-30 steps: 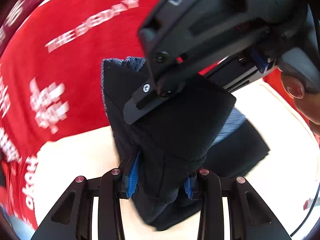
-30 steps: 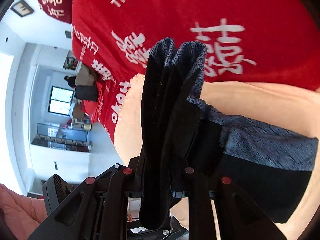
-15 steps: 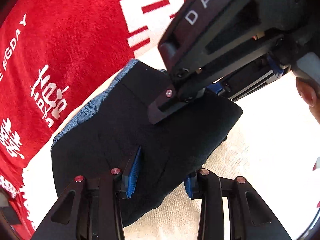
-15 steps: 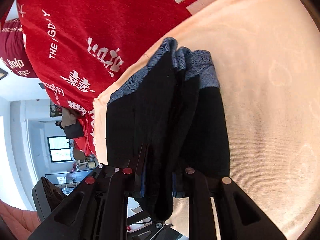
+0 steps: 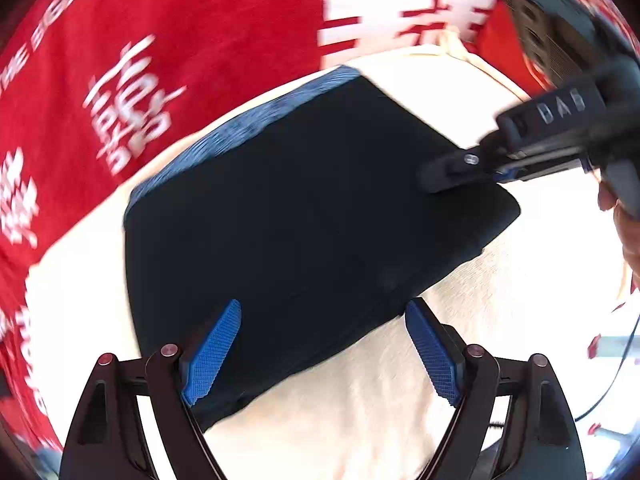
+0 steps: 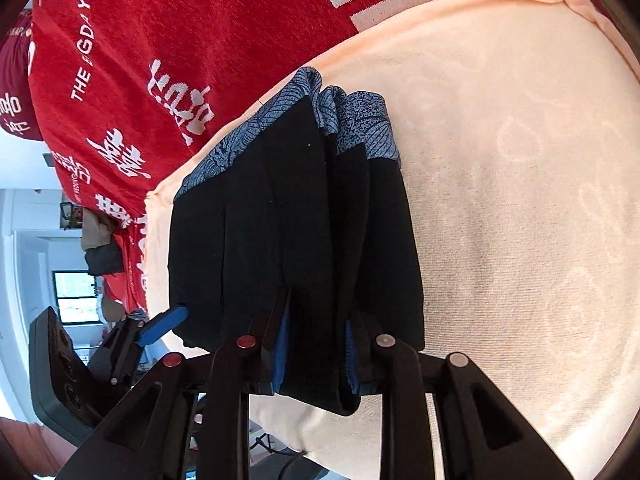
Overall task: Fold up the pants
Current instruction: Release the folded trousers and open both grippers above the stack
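pants (image 5: 304, 216) now down flat on cream towel (image 5: 400, 400), no longer hanging. l gripper (image 5: 324, 344) jaws just sprang apart, cloth under them but unpinched. r gripper (image 6: 316, 348) loosening, pads still nip fold edge. tip: free r slowly, lift straight, don't drag stack.

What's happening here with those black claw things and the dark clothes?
A person holds a two-finger gripper in each hand and is folding a pair of black pants with a blue patterned waistband, laid in a folded stack on a cream towel over a red blanket. The left gripper has just been opening and its blue pads stand clear of the cloth. The right gripper has a bunched edge of the pants between its pads and has just begun opening.
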### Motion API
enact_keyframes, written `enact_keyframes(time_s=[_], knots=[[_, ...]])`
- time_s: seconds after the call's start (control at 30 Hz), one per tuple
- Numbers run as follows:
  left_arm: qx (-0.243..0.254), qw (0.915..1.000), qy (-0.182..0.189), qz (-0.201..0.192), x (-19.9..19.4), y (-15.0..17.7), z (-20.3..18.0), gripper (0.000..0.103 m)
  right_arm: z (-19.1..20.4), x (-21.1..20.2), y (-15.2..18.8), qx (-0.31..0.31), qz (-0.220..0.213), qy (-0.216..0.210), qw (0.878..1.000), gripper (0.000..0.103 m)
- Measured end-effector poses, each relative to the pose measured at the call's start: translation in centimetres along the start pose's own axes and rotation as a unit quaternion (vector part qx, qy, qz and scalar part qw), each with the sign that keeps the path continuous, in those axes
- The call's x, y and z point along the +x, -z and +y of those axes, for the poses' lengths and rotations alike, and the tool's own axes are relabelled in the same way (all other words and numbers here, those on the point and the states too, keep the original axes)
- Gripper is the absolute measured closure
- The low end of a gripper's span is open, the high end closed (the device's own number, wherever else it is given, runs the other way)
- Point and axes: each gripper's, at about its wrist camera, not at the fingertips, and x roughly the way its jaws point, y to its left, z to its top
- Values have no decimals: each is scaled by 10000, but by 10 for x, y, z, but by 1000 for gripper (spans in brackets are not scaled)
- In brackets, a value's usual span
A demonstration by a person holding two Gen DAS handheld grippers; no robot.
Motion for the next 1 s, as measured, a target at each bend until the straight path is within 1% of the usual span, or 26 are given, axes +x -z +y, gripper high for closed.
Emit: enact_keyframes(time_s=[0.03,0.07,0.1,0.13,0.17,0.2,0.23,0.3,0.4,0.5,0.77,0.9,1.0], knots=[[-115,9999,-17,26,-1,1,8,18,3,-1,2,-58,-50,169,9998,74],[-250,9997,-40,69,-3,4,17,18,8,-2,4,-166,-117,455,9988,71],[-341,9993,-40,115,-1,6,25,18,12,-3,7,-272,-160,693,9971,65],[-512,9985,-9,179,-1,8,36,18,17,-3,9,-427,-204,1035,9935,57],[-708,9971,54,257,1,10,48,18,20,-4,11,-529,-231,1326,9895,51],[-891,9954,108,338,5,12,59,18,20,-4,13,-584,-249,1557,9858,42],[-1082,9931,153,430,7,15,68,18,21,-5,14,-559,-246,1632,9847,41],[-1353,9889,134,594,12,18,87,18,20,-8,16,-394,-235,1648,9853,41],[-1579,9848,84,719,15,25,103,18,21,-11,21,-180,-265,1833,9825,38],[-1728,9818,127,784,15,31,114,18,24,-15,29,27,-328,2018,9789,36],[-1657,9828,180,798,11,38,131,18,41,-23,57,401,-463,2392,9690,33],[-1585,9842,224,761,7,41,142,18,52,-24,68,560,-596,2384,9677,33],[-1561,9842,266,797,6,45,150,18,65,-22,76,567,-687,2345,9680,29]])
